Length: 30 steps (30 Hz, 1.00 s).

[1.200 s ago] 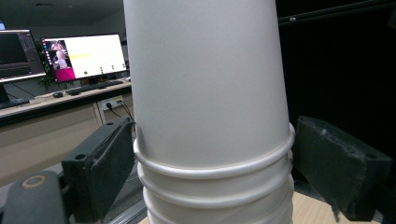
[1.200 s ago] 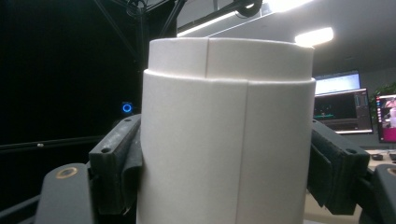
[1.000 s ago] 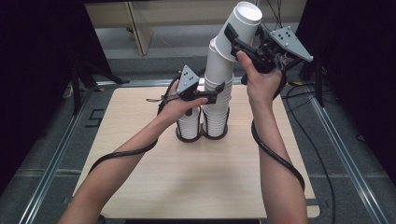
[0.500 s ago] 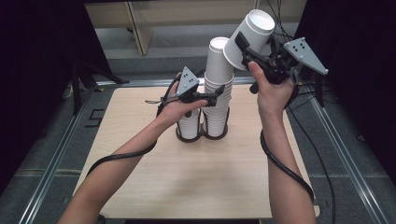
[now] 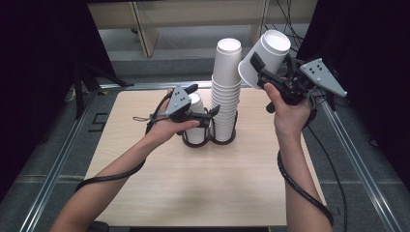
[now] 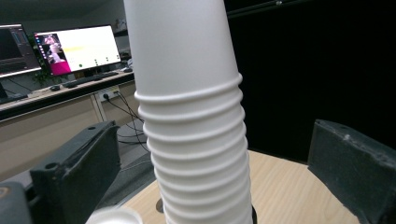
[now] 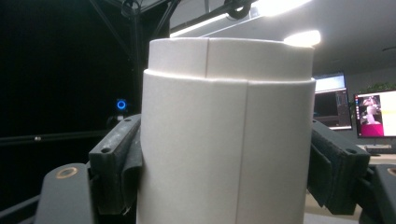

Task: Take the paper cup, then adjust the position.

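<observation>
A tall stack of white paper cups (image 5: 226, 94) stands in a black two-ring holder (image 5: 185, 142) at the back of the wooden table, with a short cup (image 5: 196, 126) in the ring to its left. My left gripper (image 5: 206, 99) sits beside the stack. Its jaws have just been opening, and in the left gripper view the stack (image 6: 196, 140) stands between them untouched. My right gripper (image 5: 270, 77) is shut on a single white cup (image 5: 265, 57), held tilted in the air to the right of the stack's top. In the right gripper view both pads press the cup (image 7: 224, 140).
The table (image 5: 203, 193) has metal rails along its left and right sides. Black cables trail from both grippers across the table. Behind the table are a wooden shelf (image 5: 145, 19) and dark curtains.
The right gripper has lifted the top cup off the stack and carried it right and lower. The left gripper has let go of the stack and drawn back to the left.
</observation>
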### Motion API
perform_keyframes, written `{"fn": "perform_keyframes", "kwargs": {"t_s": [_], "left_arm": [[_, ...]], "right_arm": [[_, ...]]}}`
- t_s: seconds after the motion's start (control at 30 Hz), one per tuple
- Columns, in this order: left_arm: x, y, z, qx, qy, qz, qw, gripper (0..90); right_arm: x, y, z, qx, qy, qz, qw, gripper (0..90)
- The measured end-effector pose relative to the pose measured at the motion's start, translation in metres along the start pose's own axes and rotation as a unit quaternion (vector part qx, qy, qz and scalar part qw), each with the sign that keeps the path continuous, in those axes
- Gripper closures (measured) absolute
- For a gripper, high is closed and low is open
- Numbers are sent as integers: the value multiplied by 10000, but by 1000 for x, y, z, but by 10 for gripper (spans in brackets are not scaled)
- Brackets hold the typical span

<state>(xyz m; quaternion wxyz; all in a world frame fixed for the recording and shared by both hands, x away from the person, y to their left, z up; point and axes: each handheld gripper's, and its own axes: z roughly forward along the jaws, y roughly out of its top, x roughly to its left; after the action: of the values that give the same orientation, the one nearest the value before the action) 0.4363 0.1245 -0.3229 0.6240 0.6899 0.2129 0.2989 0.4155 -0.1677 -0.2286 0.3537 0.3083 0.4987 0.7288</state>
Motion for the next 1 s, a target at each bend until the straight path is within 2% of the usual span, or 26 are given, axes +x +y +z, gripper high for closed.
{"fn": "perform_keyframes", "kwargs": {"t_s": [0.23,0.27,0.33,0.43,0.53,0.63,0.67,0.7,0.77,0.8,0.87,0.93,0.97,1.0], "left_arm": [[-12,-16,-40,-108,-105,-100,9998,18],[-14,-20,-45,-107,-124,-91,9998,18],[-19,-28,-56,-99,-144,-47,9998,18],[-26,-42,-68,-79,-183,-86,9998,18],[-31,-56,-75,-35,-178,-85,9998,19],[-41,-72,-83,-37,-168,-172,9997,18],[-43,-76,-85,-4,-169,-165,9997,18],[-45,-80,-87,7,-173,-169,9997,18],[-48,-88,-91,55,-148,-207,9997,18],[-50,-92,-94,103,-132,-211,9996,17],[-51,-96,-96,117,-102,-230,9996,16],[-52,-101,-99,128,-69,-209,9997,16],[-53,-103,-99,139,-65,-229,9996,15],[-54,-106,-100,144,-45,-260,9995,14]], "right_arm": [[5,-19,-16,126,35,-66,9999,230],[7,-28,-22,182,48,-52,9998,230],[9,-33,-26,233,48,-7,9997,230],[13,-51,-37,326,-6,7,9995,230],[18,-71,-46,501,-29,81,9987,230],[23,-92,-55,706,-23,152,9974,230],[24,-96,-56,727,-3,118,9973,230],[28,-102,-58,810,9,209,9965,229],[32,-112,-62,925,37,156,9956,229],[35,-117,-63,968,57,260,9949,229],[42,-128,-66,1115,91,356,9931,229],[44,-134,-66,1154,90,290,9929,228],[48,-140,-66,1212,121,415,9917,227],[48,-143,-66,1229,115,390,9916,227]]}}
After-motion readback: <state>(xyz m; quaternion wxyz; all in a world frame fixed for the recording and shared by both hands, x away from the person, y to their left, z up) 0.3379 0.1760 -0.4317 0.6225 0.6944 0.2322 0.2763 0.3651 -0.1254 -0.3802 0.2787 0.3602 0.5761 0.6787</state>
